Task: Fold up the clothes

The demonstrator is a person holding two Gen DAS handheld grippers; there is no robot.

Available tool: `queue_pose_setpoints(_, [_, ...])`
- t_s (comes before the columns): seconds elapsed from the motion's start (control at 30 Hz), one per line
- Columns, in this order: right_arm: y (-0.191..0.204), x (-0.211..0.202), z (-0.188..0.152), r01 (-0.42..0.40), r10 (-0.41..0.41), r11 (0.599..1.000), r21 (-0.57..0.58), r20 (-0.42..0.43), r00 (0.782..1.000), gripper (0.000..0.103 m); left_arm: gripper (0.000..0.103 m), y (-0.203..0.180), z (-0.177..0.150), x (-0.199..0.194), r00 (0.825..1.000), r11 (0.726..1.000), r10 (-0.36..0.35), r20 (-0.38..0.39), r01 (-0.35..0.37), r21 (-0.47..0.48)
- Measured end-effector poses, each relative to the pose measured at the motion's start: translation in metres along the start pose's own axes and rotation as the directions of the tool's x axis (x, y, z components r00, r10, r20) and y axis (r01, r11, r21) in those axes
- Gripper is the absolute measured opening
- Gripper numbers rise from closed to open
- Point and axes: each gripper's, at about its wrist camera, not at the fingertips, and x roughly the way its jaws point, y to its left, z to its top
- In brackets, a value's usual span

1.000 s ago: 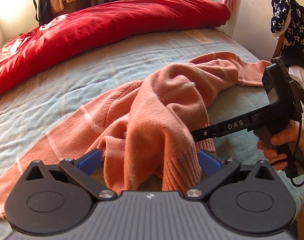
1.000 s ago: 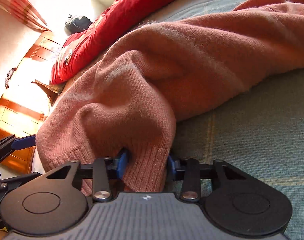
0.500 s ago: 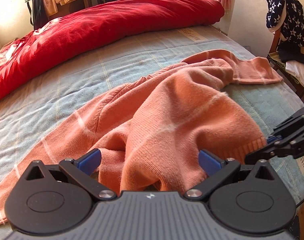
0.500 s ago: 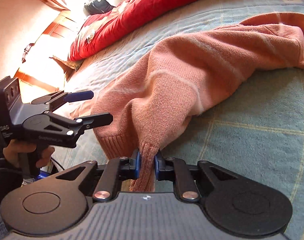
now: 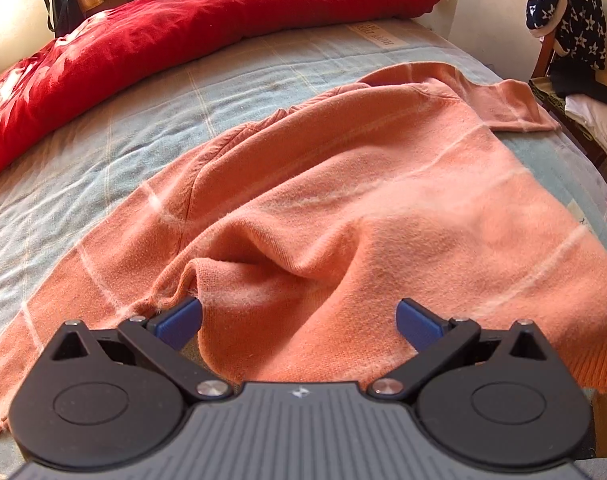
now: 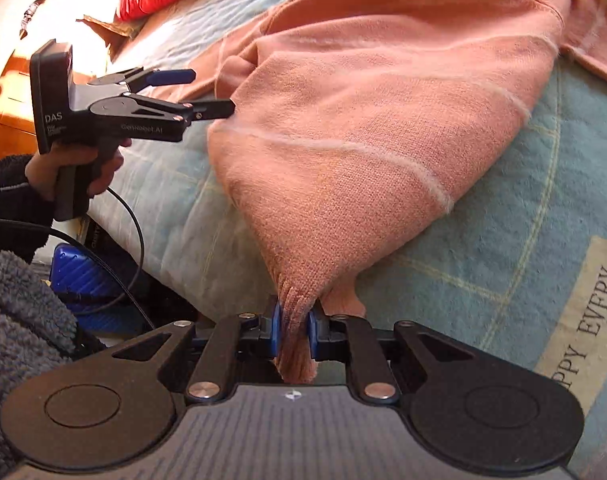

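Observation:
An orange knitted sweater with thin pale stripes lies spread over the blue-green bedspread. My left gripper stands open over the sweater's near hem, its blue pads wide apart with cloth bunched between them. The right wrist view shows the sweater pulled taut toward my right gripper, which is shut on the ribbed hem corner. The left gripper appears there too, held by a hand, its fingers spread at the sweater's other edge.
A red duvet lies along the bed's far side. A chair with dark star-print clothing stands at the right. Beside the bed are a blue case, a cable and a wooden cupboard. A grey fleece sleeve is near.
The right gripper has pulled the hem corner back and rightward, stretching the sweater flatter across the bed. The left gripper stayed open near the hem and the fabric heap between its fingers lowered.

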Motion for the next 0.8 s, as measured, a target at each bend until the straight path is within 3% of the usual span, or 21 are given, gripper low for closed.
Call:
queue_pose_setpoints(0.13, [-0.011,0.007,-0.003,0.106,-0.105,0.994,0.001,-0.059,0.993,0.021,0.102,0.005,-0.004,0.005,1.0,1.0,-0.008,-0.024,0.008,-0.013])
queue_pose_setpoints(0.33, [-0.003,-0.003,0.008,0.201,-0.2,0.98,0.0,0.026,0.979,0.029,0.102,0.014,-0.012,0.01,0.998,0.999,-0.004,-0.062,0.001,-0.039])
queue_pose_setpoints(0.47, [0.0,-0.015,0.023,0.208,-0.204,0.978,-0.026,0.112,0.973,0.036,0.102,0.028,-0.017,0.015,0.996,0.994,-0.027,-0.088,0.018,-0.104])
queue_pose_setpoints(0.57, [0.002,-0.025,0.035,0.215,-0.204,0.976,-0.045,0.176,0.963,0.038,0.102,0.039,-0.026,0.025,0.99,0.983,-0.086,-0.116,0.066,-0.172])
queue_pose_setpoints(0.63, [0.004,-0.03,0.042,0.218,-0.201,0.974,-0.058,0.216,0.955,0.039,0.102,0.048,-0.035,0.033,0.983,0.968,-0.131,-0.125,0.1,-0.232])
queue_pose_setpoints(0.8, [0.028,-0.001,0.072,0.145,-0.111,0.979,-0.142,0.219,0.969,0.039,0.102,0.067,-0.059,0.058,0.962,0.92,-0.217,-0.164,0.145,-0.364])
